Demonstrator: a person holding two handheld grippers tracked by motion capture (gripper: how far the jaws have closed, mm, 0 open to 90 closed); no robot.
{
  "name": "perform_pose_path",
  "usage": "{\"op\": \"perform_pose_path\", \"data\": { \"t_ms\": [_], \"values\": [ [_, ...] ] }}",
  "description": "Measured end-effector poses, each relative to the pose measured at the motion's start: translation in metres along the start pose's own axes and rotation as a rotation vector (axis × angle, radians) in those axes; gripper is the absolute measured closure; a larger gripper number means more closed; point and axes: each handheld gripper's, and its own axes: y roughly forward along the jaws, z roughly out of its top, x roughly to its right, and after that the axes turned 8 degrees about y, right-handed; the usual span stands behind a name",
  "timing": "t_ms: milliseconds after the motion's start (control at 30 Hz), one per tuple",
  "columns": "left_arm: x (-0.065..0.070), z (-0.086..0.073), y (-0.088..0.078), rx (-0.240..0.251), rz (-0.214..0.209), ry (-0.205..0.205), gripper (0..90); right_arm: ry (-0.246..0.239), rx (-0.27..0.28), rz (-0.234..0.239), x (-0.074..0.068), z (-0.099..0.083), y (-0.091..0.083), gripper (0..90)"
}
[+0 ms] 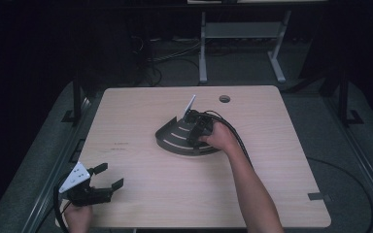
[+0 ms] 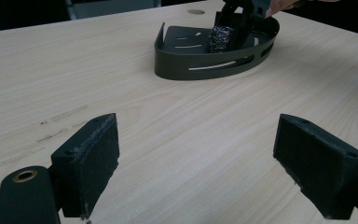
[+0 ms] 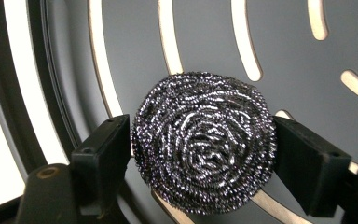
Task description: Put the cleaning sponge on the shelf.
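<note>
Left claw (image 1: 108,177) idles at the 7 o'clock corner of the surface (image 1: 141,194), jaws wide apart, nothing between them; in the left gripper view the pads (image 2: 95,161) frame bare wood.

Dark slotted caddy (image 1: 175,138) sits just past the centre of the surface, toward 12 o'clock. Right claw (image 1: 194,133) reaches down into it from 5 o'clock. Steel-wool scourer (image 3: 204,142) lies on the caddy floor (image 3: 205,42), between the right claw's two pads. Pads flank it at 9 and 3 o'clock, right at its edges; the wool looks round, not squashed, so I read the jaws as parted, not clamping.

Step in hand, as I judge it: letting the scourer go inside the caddy. To do it well: open a little wider so no wire strands snag the pads, then lift straight up and clear the caddy wall before swinging away.

Hard to make out:
- whether the pads just graze the wool; contact line is too tight to call
- the high view hides the scourer under the hand (image 1: 221,138)
- the caddy's rim is cropped in the right gripper view
- the white upright piece (image 1: 190,107) behind the claw is unidentified
</note>
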Motion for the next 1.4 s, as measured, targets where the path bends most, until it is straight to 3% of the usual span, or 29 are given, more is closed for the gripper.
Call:
{"op": "perform_pose_path", "data": {
  "t_ms": [267,467,767,1400],
  "values": [
    [0.001,0.0,0.001,-0.005,-0.001,0.004,13.7,0.025,0.025,0.022,0.003,-0.007,-0.001,19.1],
    [0.0,0.0,0.001,-0.005,0.0,0.004,13.7,0.017,0.034,0.021,0.003,-0.008,-0.004,18.6],
    [0.001,0.001,0.003,-0.005,-0.004,0.003,13.7,0.029,0.077,0.016,0.005,-0.011,-0.022,18.6],
    [0.0,0.003,0.009,-0.015,-0.014,0.011,13.7,0.026,0.106,0.01,0.006,-0.026,-0.047,18.6]
  ]
}}
